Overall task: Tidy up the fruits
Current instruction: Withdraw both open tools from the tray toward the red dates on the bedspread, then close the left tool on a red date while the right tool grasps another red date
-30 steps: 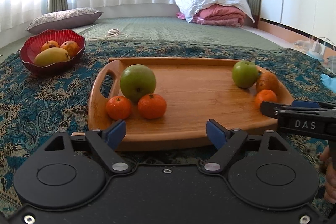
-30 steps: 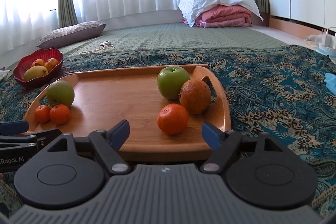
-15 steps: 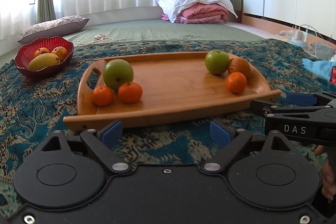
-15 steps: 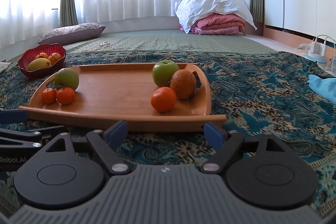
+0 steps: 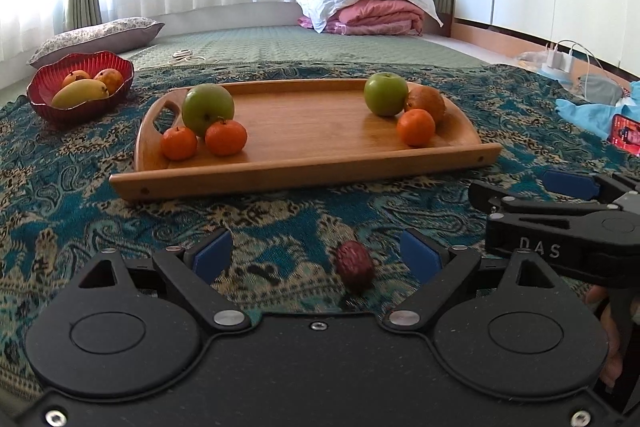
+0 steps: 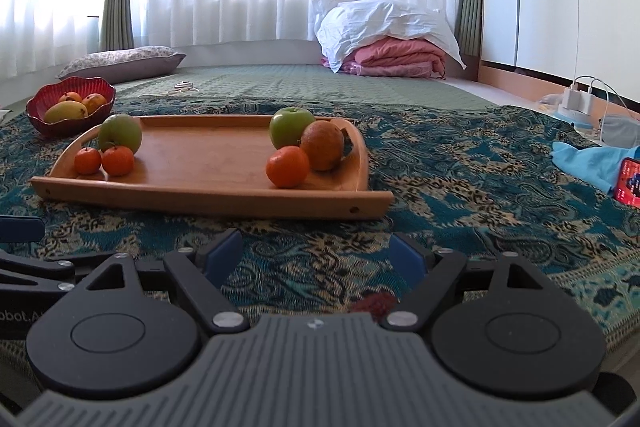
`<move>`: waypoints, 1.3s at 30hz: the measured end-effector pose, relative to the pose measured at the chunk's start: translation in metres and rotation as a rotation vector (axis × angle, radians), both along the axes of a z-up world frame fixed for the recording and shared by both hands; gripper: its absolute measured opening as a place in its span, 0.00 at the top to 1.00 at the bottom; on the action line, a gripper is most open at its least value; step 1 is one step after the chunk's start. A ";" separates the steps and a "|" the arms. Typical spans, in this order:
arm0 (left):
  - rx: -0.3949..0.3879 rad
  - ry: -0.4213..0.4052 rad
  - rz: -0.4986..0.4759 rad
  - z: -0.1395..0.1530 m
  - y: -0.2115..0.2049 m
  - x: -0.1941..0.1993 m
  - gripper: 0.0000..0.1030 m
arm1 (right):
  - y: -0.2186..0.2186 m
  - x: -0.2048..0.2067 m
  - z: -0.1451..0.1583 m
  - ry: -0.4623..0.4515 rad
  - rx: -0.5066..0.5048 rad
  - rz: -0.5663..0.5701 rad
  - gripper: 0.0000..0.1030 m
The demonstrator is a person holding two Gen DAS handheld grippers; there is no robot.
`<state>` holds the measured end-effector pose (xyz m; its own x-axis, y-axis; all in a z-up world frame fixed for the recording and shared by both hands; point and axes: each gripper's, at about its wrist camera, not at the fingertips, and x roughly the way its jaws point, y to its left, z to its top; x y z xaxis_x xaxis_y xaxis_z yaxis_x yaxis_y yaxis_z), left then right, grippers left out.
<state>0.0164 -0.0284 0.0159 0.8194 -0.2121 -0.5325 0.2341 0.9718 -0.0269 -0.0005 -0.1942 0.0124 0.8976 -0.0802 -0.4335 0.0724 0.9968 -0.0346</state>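
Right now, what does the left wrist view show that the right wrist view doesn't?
Only the left wrist view shows the whole dark red fruit on the cloth between the left gripper's open fingers, plus the right gripper from the side. Only the right wrist view shows the right gripper's own open fingers head-on. Both show the wooden tray with its two fruit clusters and the red bowl.

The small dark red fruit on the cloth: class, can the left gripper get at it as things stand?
Probably yes. The dark red fruit lies on the patterned cloth between the left gripper's open fingers, with nothing over it.
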 end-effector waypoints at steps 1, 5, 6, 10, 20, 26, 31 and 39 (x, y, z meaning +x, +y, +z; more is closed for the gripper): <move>-0.002 0.000 -0.001 0.000 0.000 -0.002 0.16 | 0.000 -0.003 -0.001 0.000 -0.004 0.002 0.13; -0.012 0.007 -0.009 0.001 -0.003 -0.010 0.31 | 0.004 -0.012 -0.003 -0.003 -0.041 -0.001 0.23; -0.014 0.011 -0.011 0.001 -0.004 -0.012 0.34 | 0.005 -0.014 -0.003 -0.004 -0.048 -0.007 0.24; -0.025 0.030 -0.019 0.001 -0.007 -0.015 0.44 | 0.004 -0.021 -0.002 -0.009 -0.048 -0.024 0.32; -0.029 0.047 -0.026 -0.001 -0.010 -0.015 0.55 | 0.003 -0.027 -0.009 0.022 -0.070 -0.081 0.48; -0.034 0.068 -0.017 -0.003 -0.011 -0.004 0.68 | -0.002 -0.027 -0.012 0.031 -0.054 -0.108 0.57; -0.039 0.083 -0.015 -0.005 -0.012 -0.001 0.80 | -0.004 -0.025 -0.015 0.040 -0.045 -0.119 0.72; -0.042 0.046 0.005 0.004 -0.009 0.002 0.82 | -0.003 -0.026 -0.011 0.015 -0.026 -0.116 0.76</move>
<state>0.0188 -0.0373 0.0198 0.7954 -0.2310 -0.5603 0.2269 0.9708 -0.0782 -0.0264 -0.1968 0.0017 0.8753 -0.1945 -0.4428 0.1863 0.9805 -0.0624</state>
